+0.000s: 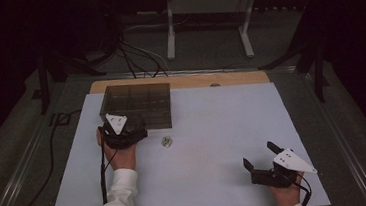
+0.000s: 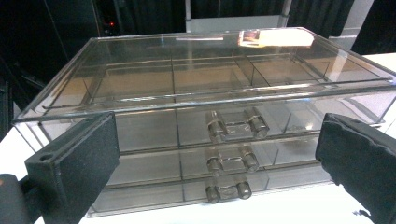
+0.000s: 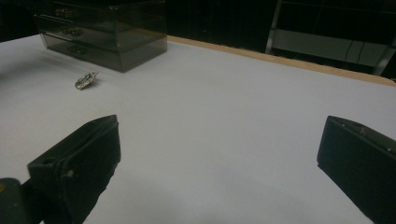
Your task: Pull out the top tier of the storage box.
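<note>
A smoky clear plastic drawer box (image 1: 138, 106) stands at the back left of the white table top (image 1: 213, 130). In the left gripper view the drawer box (image 2: 205, 98) shows three stacked drawers, each with a clear two-peg handle (image 2: 237, 126). My left gripper (image 1: 134, 128) is open, right in front of those drawers, with nothing between its jaws. A small shiny ring-like trinket (image 1: 166, 142) lies on the table just right of that gripper; the trinket (image 3: 86, 80) lies loose in front of the box (image 3: 105, 32). My right gripper (image 1: 261, 155) is open near the front right, holding nothing.
A wooden table edge (image 1: 179, 80) runs behind the white top. Black cables (image 1: 137, 57) and a white frame stand (image 1: 169, 29) are on the floor beyond. A cable (image 1: 54, 144) trails off the left side.
</note>
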Demonstrator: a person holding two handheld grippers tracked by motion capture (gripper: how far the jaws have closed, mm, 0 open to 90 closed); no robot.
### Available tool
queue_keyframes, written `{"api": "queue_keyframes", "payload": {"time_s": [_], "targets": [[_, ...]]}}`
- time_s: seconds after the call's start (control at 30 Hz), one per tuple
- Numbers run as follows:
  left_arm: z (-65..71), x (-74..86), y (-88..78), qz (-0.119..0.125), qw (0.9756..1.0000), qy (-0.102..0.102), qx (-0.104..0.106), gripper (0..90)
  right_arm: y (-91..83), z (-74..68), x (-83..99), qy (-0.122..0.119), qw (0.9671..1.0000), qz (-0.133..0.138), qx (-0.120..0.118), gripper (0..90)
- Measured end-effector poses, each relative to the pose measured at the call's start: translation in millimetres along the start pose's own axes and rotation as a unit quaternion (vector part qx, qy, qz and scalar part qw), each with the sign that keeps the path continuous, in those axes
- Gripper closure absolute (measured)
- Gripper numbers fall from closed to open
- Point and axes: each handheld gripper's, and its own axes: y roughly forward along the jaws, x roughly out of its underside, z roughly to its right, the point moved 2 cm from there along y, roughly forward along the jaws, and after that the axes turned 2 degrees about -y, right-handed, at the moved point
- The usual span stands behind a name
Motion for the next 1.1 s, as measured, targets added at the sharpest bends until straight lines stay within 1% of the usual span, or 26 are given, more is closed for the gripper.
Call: {"api": "queue_keyframes", "payload": {"time_s": [0.13,0.2,0.3,0.33,0.37,0.47,0.57,0.67,0.73,0.77,0.8,0.87,0.97,1.0,1.03,1.1], "targets": [[2.1,1.0,2.7,-0.002,1.0,0.0,-0.005,2.5,0.0,0.0,-0.1,0.0,1.0,0.0,0.0,0.0],[3.0,1.7,3.1,-0.002,0.9999,-0.001,-0.015,5.4,0.1,0.0,0.0,0.0,1.0,0.0,0.0,0.0],[4.2,1.5,3.7,-0.003,0.9996,-0.011,-0.027,12.2,0.0,0.1,0.0,0.0,1.0,0.0,0.0,0.0],[4.4,1.3,4.0,-0.001,0.9995,-0.015,-0.028,15.4,0.0,0.2,0.0,0.0,1.0,0.0,0.0,0.0],[4.6,1.0,4.5,-0.002,0.9995,-0.018,-0.027,16.2,0.0,0.3,0.0,0.0,1.0,0.0,0.0,0.0],[7.2,1.0,5.8,-0.003,0.9993,-0.018,-0.034,18.6,0.1,0.2,0.0,0.0,1.0,0.0,0.0,0.0],[10.6,2.1,7.0,-0.004,0.999,-0.012,-0.042,26.9,0.3,0.0,0.0,0.0,1.0,-0.001,0.0,0.0],[12.3,2.9,8.0,-0.002,0.9991,-0.017,-0.039,37.9,0.4,-0.2,0.0,-0.001,1.0,-0.001,0.0,0.0],[14.0,3.6,9.1,-0.002,0.9994,-0.018,-0.03,41.5,0.3,0.0,0.0,-0.001,1.0,0.0,0.0,0.0],[15.5,4.1,9.8,-0.004,0.9994,-0.015,-0.031,44.0,0.3,0.2,0.0,-0.001,1.0,0.0,0.0,0.0],[16.8,4.8,10.4,-0.007,0.9994,-0.011,-0.032,45.7,0.3,0.3,0.1,0.0,1.0,0.0,0.0,0.0],[19.0,6.5,11.9,-0.009,0.9996,-0.012,-0.024,47.7,0.3,0.4,0.1,-0.001,1.0,-0.001,0.0,0.0],[21.1,7.5,12.1,-0.007,0.9996,-0.006,-0.027,52.7,0.3,0.3,0.0,-0.001,1.0,0.0,0.0,0.0],[21.8,7.9,12.2,-0.006,0.9993,-0.005,-0.035,52.7,0.3,0.3,0.1,-0.001,1.0,-0.001,0.0,0.0],[21.3,7.9,12.0,-0.005,0.9994,-0.01,-0.034,55.7,0.6,0.3,0.1,-0.001,1.0,-0.001,0.001,0.0],[21.0,8.4,12.0,-0.003,0.9994,-0.015,-0.033,55.8,0.6,0.0,0.0,-0.002,1.0,-0.001,0.002,0.0]]}}
